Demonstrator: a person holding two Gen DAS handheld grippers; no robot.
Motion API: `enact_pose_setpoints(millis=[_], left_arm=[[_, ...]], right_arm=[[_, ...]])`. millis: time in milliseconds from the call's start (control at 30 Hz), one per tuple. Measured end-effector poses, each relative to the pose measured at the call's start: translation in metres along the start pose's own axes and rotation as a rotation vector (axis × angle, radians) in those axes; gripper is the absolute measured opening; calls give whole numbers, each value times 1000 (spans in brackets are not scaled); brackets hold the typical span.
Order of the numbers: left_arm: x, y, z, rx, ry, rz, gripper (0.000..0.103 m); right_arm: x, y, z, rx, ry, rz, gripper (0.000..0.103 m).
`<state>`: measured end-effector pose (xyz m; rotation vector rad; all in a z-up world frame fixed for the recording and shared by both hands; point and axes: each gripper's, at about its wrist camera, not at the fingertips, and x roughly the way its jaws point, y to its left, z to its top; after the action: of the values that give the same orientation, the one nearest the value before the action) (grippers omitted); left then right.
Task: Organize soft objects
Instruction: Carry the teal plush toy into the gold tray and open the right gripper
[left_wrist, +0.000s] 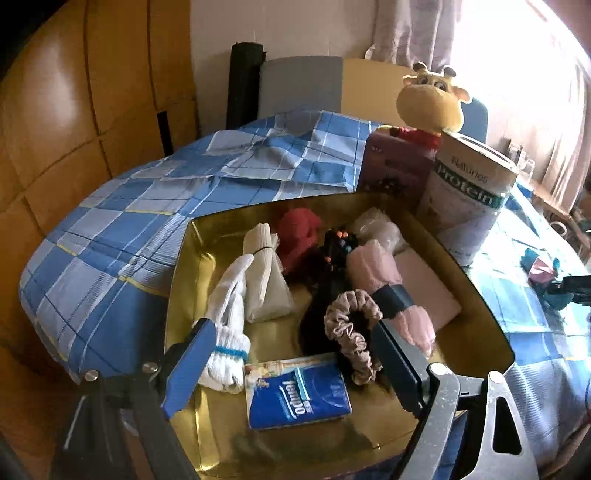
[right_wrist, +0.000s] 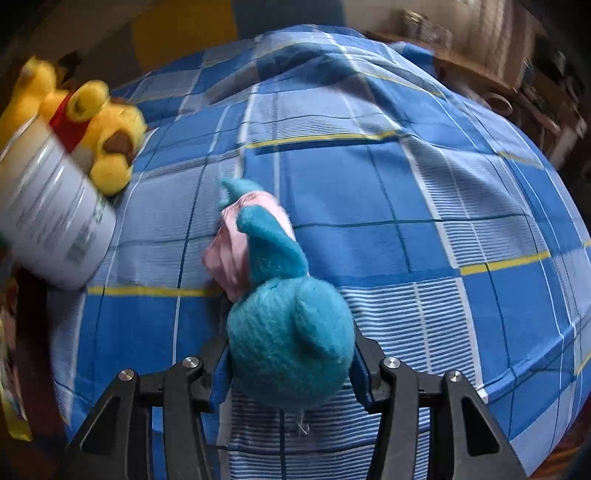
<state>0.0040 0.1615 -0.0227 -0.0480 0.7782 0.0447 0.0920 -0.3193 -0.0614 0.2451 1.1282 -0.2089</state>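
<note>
My left gripper (left_wrist: 291, 354) is open and empty, held above a gold box (left_wrist: 184, 266) on the blue checked cloth. In the box lie a white sock (left_wrist: 227, 328), a beige scrunchie (left_wrist: 351, 332), a pink rolled cloth (left_wrist: 384, 280), a red soft item (left_wrist: 299, 236), a cream bundle (left_wrist: 264, 277) and a blue tissue pack (left_wrist: 295, 391). My right gripper (right_wrist: 290, 365) is shut on a teal plush toy (right_wrist: 288, 332) with a pink part (right_wrist: 240, 240), just above the cloth. That toy also shows far right in the left wrist view (left_wrist: 543, 269).
A white protein can (left_wrist: 469, 199) and a pink box (left_wrist: 395, 166) stand behind the gold box, with a yellow plush giraffe (left_wrist: 432, 99) on top. The can (right_wrist: 51, 218) and yellow plush (right_wrist: 99, 129) lie left of my right gripper. Wooden wall at left.
</note>
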Motion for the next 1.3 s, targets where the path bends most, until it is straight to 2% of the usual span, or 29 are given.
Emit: enact_pose_setpoints(millis=[167,400,500,600,733,867,900,1000,1133,1300], left_arm=[[3,10,3,-35,-10,4,87],[6,25,6,-75,-22,-4,87],[6,31,9,-98,-25,-16,87],[7,35,12,-97,-32,-10,87],[11,37,15,-99,-21,-9,87],[14,38,15,-100,-7,4,87],[14,37,15,-100,-7,7,87],[13,38,14,-104,-3,16,87],[11,38,13,-109,-2,28,87],[6,37,12,-107,-5,42,87]], right_arm=[[-12,13,43,-2,-23,-54,52],[-43,72,153,-40,-125,-141,52],[-65,120,207,-77,-199,-153,52],[-90,171,246,-133,-276,-139,52],[-127,258,270,-265,-390,-51,52],[-156,341,253,-464,-482,57,52],[-163,365,239,-532,-499,107,52],[-167,404,197,-681,-486,198,52],[-152,428,132,-827,-409,266,52],[-118,417,57,-908,-273,326,52]])
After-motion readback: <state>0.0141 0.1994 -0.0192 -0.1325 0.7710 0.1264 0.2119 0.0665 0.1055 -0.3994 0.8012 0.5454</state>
